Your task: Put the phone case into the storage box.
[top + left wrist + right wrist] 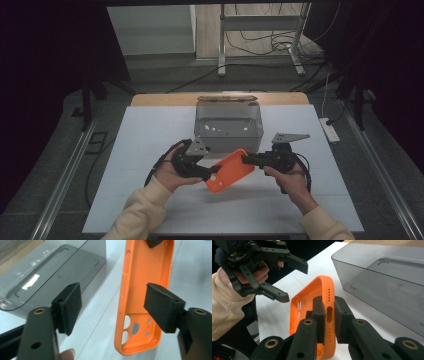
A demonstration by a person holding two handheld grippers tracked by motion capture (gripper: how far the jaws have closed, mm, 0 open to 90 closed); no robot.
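Left gripper view crops orange phone case [143,290] top.

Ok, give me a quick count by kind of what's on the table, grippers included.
Orange phone case: 1
Clear grey bin: 1
Grippers: 2, left gripper open, right gripper shut on the case
Total: 4

The high view is dim, its left and right edges black; the white table [150,145] is evenly lit from above; a pale glare streak lies on the smoky clear bin [32,281]; near jaws blur softly in both gripper views; shadows stay faint
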